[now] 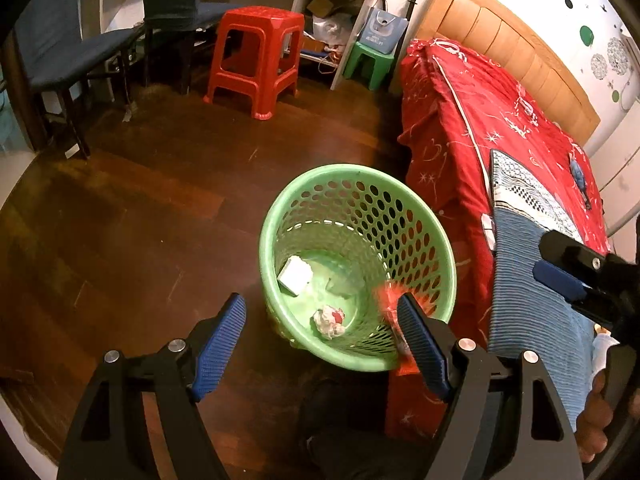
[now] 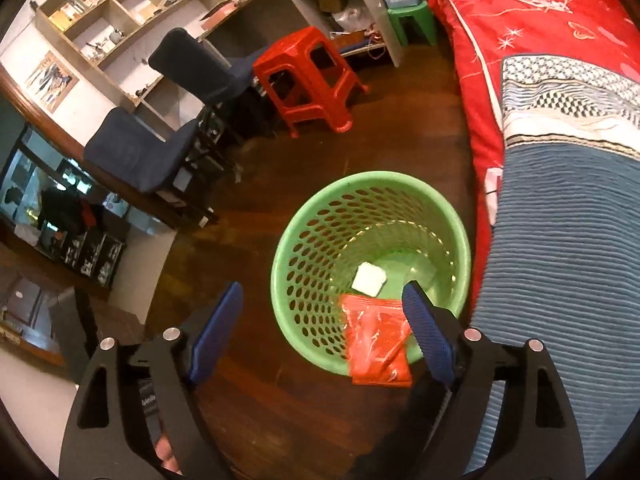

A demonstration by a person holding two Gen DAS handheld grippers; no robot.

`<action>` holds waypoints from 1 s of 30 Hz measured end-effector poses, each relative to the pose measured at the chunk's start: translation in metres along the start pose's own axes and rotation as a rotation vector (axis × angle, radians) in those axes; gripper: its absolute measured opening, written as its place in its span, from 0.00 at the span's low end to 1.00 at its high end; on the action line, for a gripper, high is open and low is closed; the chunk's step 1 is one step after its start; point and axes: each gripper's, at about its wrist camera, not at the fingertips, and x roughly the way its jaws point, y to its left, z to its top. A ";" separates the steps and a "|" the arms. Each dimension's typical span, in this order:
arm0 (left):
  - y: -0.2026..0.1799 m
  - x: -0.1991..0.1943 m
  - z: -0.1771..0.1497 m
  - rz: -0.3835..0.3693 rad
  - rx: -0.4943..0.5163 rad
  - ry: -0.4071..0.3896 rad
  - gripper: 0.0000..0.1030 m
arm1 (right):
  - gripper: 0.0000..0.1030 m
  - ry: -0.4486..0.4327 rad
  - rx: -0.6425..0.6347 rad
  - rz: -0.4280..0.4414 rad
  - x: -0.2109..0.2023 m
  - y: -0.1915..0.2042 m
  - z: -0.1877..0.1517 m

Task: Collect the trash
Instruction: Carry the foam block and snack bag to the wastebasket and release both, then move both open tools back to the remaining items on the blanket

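A green perforated basket (image 1: 362,178) stands on the wooden floor beside the bed; it also shows in the right wrist view (image 2: 320,240). Inside lie a white box (image 1: 295,274), also seen from the right (image 2: 369,279), and a crumpled red-and-white paper ball (image 1: 329,321). An orange-red plastic wrapper (image 2: 376,340) hangs over the basket's near rim against my right gripper's right finger; it shows blurred in the left wrist view (image 1: 394,312). My left gripper (image 1: 322,344) is open above the basket's near edge. My right gripper (image 2: 322,336) is open above the basket.
A red plastic stool (image 1: 256,56) and two dark blue chairs (image 1: 60,52) stand farther back. A small green stool (image 1: 370,62) sits by the shelving. The bed with a red cover (image 1: 480,128) and a blue blanket (image 2: 568,260) runs along the right.
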 end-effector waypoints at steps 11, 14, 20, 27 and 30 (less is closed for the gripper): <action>-0.043 -0.016 -0.005 -0.039 0.068 -0.024 0.73 | 0.83 -0.120 0.008 -0.115 -0.084 -0.036 -0.034; -0.061 -0.019 -0.008 -0.051 0.096 -0.024 0.73 | 0.83 -0.148 0.033 -0.152 -0.107 -0.054 -0.045; -0.094 -0.025 -0.013 -0.079 0.147 -0.023 0.73 | 0.84 -0.200 0.080 -0.251 -0.160 -0.095 -0.076; -0.134 -0.030 -0.022 -0.108 0.216 -0.020 0.78 | 0.88 -0.266 0.148 -0.358 -0.220 -0.145 -0.103; -0.150 -0.033 -0.026 -0.125 0.243 -0.016 0.81 | 0.90 -0.293 0.181 -0.403 -0.244 -0.169 -0.113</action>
